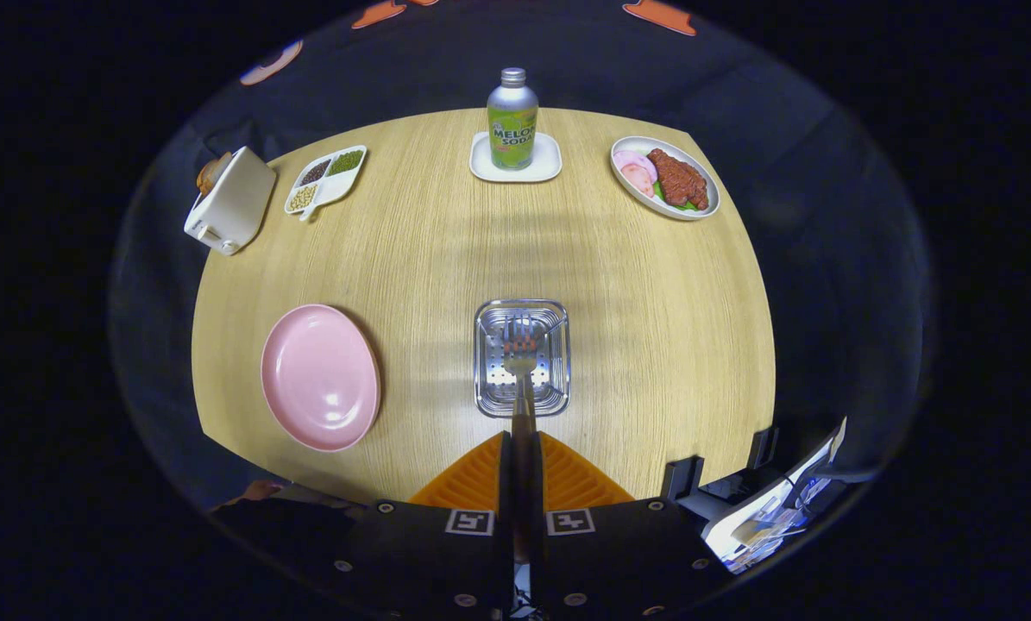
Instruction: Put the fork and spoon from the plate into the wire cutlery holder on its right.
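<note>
a: start at the far left. what's there?

b: a white toaster (pixel 230 211) at the table's far left corner, with something brown poking out of the top. just right of it lies a white divided dish (pixel 326 179) with beans or grains in three compartments, dark, green and pale.

a: and nearer to us on that side?

b: the pink plate (pixel 320 377), lying flat on the wooden table (pixel 653 328), well left of the fingers. its surface looks bare; i see neither cutlery piece on it.

a: the middle, then.

b: at the far edge a green soda bottle (pixel 512 119) stands upright on a small white square tray (pixel 543 162). closer in, just ahead of the fingertips, sits the wire cutlery holder (pixel 523 357), seen from above, a shiny metal box with a perforated bottom. it is to the right of the pink plate, apart from it.

a: what are the tongs doing?

b: the gripper (pixel 523 444) is narrowed down on the fork (pixel 521 349). both orange fingers (pixel 468 479) press against its handle, which runs straight forward between them. the tines hang over the holder's opening; whether they reach inside or touch the bottom i cannot tell.

a: the spoon?

b: a thin metal piece leans in the holder's far right corner, but it is too small to name.

a: far right?

b: a white oval plate (pixel 666 177) with sliced ham, reddish meat and a green leaf.
</note>
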The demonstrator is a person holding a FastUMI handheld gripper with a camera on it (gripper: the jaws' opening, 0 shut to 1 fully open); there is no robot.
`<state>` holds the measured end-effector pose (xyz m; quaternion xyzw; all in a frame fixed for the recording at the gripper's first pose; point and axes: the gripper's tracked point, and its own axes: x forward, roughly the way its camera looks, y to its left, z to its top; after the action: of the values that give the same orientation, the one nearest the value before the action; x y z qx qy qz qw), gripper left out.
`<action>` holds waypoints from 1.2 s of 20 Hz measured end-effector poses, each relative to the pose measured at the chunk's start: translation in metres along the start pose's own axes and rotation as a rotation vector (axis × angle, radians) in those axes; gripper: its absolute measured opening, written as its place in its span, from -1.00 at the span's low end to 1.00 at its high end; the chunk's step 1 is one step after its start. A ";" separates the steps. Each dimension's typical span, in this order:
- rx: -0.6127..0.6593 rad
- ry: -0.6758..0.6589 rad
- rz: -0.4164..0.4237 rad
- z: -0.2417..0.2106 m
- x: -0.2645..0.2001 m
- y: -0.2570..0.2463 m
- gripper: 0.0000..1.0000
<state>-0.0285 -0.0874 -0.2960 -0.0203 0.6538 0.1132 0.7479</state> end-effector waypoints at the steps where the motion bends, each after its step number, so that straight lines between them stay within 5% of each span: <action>1: -0.002 0.022 0.012 -0.002 0.001 0.002 -0.84; 6: 0.001 0.018 0.020 0.010 0.009 0.004 -0.75; 13: 0.062 -0.227 0.051 0.059 -0.013 0.003 -0.64; 16: 0.069 -0.386 0.058 0.084 -0.034 0.006 -0.36; 19: 0.065 -0.558 0.031 0.108 -0.062 0.004 0.32; 24: 0.078 -0.861 0.046 0.148 -0.127 0.010 0.68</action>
<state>0.0986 -0.0690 -0.1489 0.0716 0.2863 0.1030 0.9499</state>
